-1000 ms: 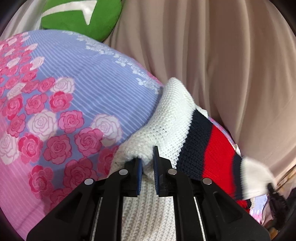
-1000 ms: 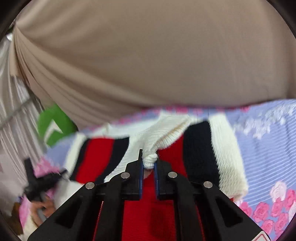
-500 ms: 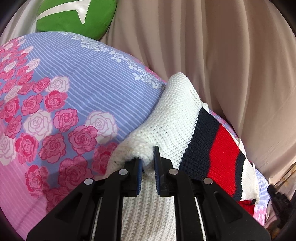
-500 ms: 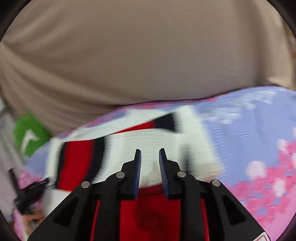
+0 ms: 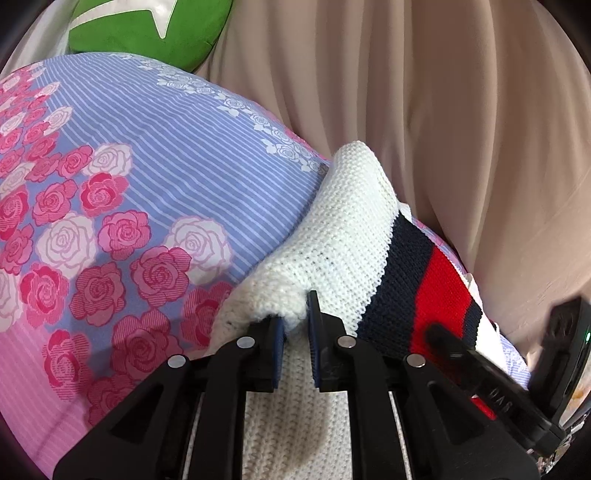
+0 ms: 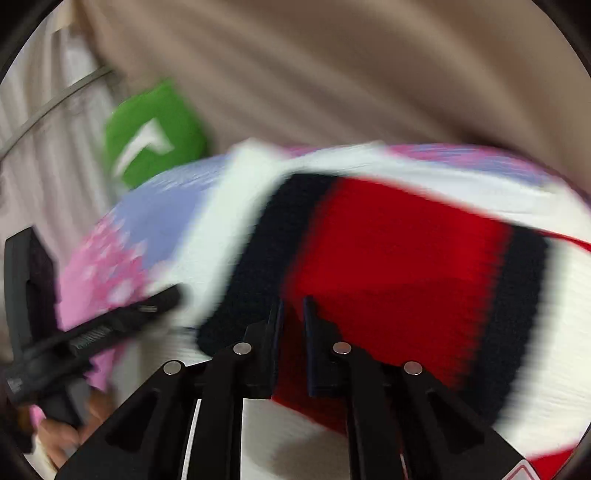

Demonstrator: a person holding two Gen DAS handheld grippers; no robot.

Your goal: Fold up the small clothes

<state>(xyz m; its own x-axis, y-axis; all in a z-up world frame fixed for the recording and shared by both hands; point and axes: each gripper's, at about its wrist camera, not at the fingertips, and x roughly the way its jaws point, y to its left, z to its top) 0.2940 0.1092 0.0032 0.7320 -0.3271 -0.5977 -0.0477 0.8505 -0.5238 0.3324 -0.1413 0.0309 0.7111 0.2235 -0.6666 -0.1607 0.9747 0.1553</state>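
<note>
Left tool (image 5: 293,326) is clamped on a bunched white fold of the knit sweater (image 5: 343,258), pinching the edge between its blue pads. Right tool (image 6: 293,314) has a narrow gap between its fingers with nothing visibly caught in it; it hangs just over the red band of the sweater (image 6: 388,258), though that view is motion-blurred so contact is hard to call. The right tool's body also shows at the right edge of the left view (image 5: 480,373).

Sweater lies on the bed, over the floral bedsheet (image 5: 129,206), toward the right and far side, its white end touching or nearly touching the beige curtain (image 5: 424,110). White, navy and red stripes.

Handling, as a judgement: chunky knit, soft, limp, light, no stiffness, so it will sag and stretch from any single grip point. Not slippery; the pads bite well into the loops. Not fragile, but yarn could snag. Best holds are hems and corners, both tools spread wide along one edge.

Room: open sheet to the left and near side, plenty of space to lay a fold that way. Curtain closes off the far and right side. Green cushion (image 5: 147,29) sits far left, well apart. Bed edge not visible.
</note>
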